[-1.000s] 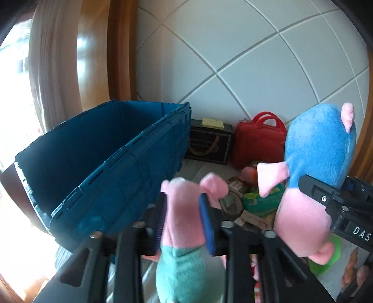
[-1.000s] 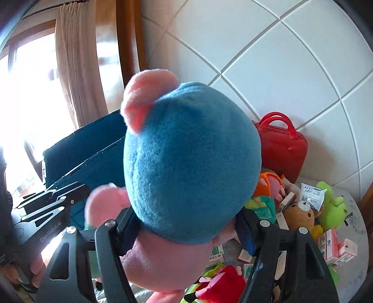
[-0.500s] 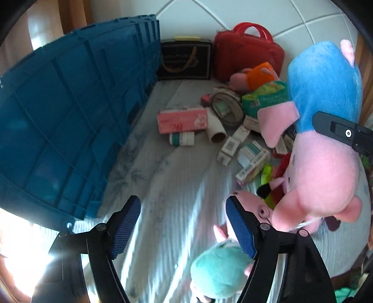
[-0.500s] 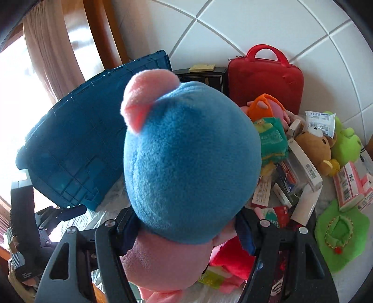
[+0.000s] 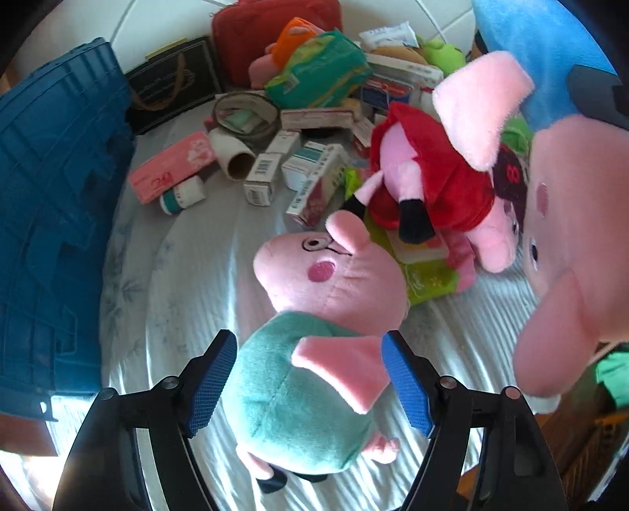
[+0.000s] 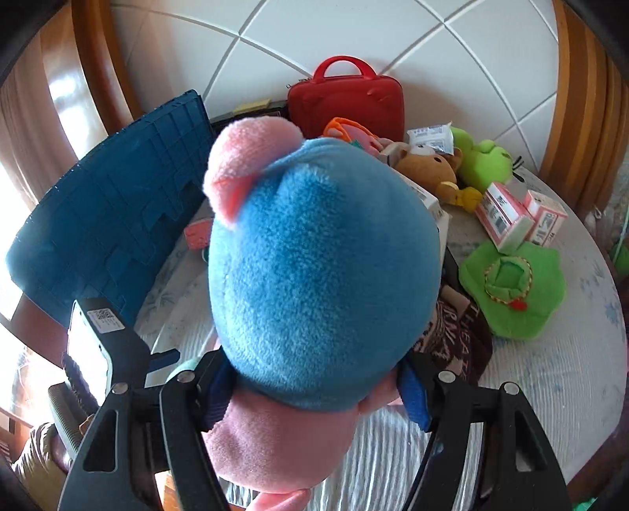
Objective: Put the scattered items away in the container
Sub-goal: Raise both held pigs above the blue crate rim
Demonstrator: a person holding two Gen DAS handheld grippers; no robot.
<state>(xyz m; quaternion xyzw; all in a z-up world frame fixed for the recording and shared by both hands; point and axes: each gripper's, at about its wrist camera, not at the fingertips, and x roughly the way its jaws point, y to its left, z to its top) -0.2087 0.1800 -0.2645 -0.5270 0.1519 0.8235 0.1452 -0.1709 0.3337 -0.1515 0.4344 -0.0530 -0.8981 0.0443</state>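
Green-bodied pig plush (image 5: pixel 314 373) lying snout away between open left jaws, right jaws gripping blue-bodied pig plush (image 6: pixel 322 267).

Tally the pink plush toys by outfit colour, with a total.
Green-clad plush: 1
Red-clad plush: 1
Blue-clad plush: 1
Orange-clad plush: 1
Total: 4

— Where's the light coming from?
— Daylight from the left; the window edge is blown out to white in both views, and glare streaks the ribbed white bedspread (image 5: pixel 204 275).
— Sharpness?
— Centre fairly crisp. The big blue-and-pink plush toy (image 6: pixel 322 267) is soft up close, and the fisheye bends the edges into dark corners.
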